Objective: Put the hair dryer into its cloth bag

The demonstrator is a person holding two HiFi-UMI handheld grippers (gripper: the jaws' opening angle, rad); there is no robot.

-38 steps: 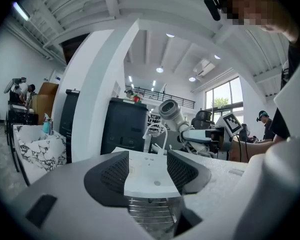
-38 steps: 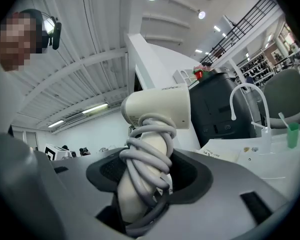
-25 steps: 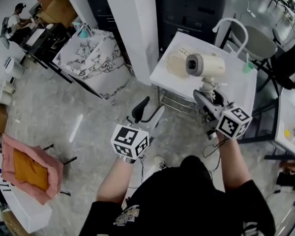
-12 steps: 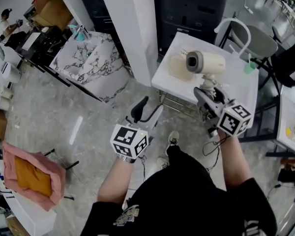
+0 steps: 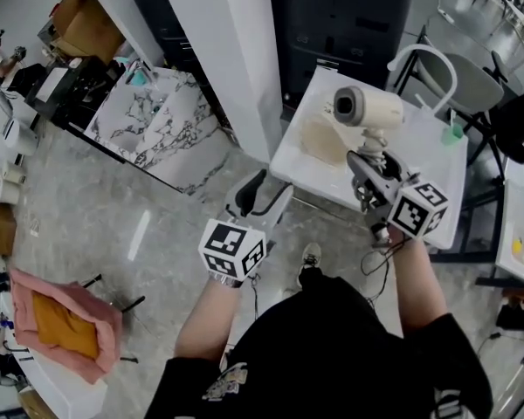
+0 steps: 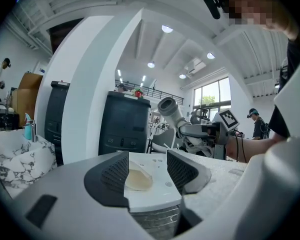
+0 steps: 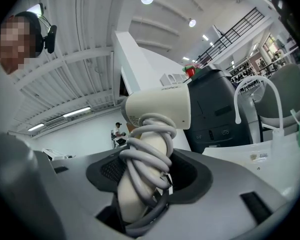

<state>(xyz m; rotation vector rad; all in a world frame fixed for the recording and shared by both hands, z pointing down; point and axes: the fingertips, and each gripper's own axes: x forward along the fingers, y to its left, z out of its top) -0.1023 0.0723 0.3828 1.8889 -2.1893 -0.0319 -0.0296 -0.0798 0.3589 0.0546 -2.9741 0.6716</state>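
Note:
My right gripper (image 5: 373, 171) is shut on the handle of the cream hair dryer (image 5: 368, 107), whose grey cord is wound round that handle. The dryer stands upright above the white table (image 5: 424, 190). In the right gripper view the handle (image 7: 140, 179) fills the gap between the jaws. The beige cloth bag (image 5: 319, 136) lies flat on the table, just left of the dryer. My left gripper (image 5: 264, 197) is open and empty near the table's front left corner. In the left gripper view the bag (image 6: 138, 180) shows between the jaws, farther off, with the dryer (image 6: 171, 109) to the right.
A white pillar (image 5: 231, 51) and a dark cabinet (image 5: 341, 16) stand behind the table. A white chair (image 5: 437, 68) and a green cup (image 5: 455, 131) are at its far right. A marble table (image 5: 162, 116) stands to the left. A pink cushion (image 5: 61, 321) lies lower left.
Both grippers have come closer to the white table, so the dryer now hangs over it beside the bag. The grip on the handle is the same.

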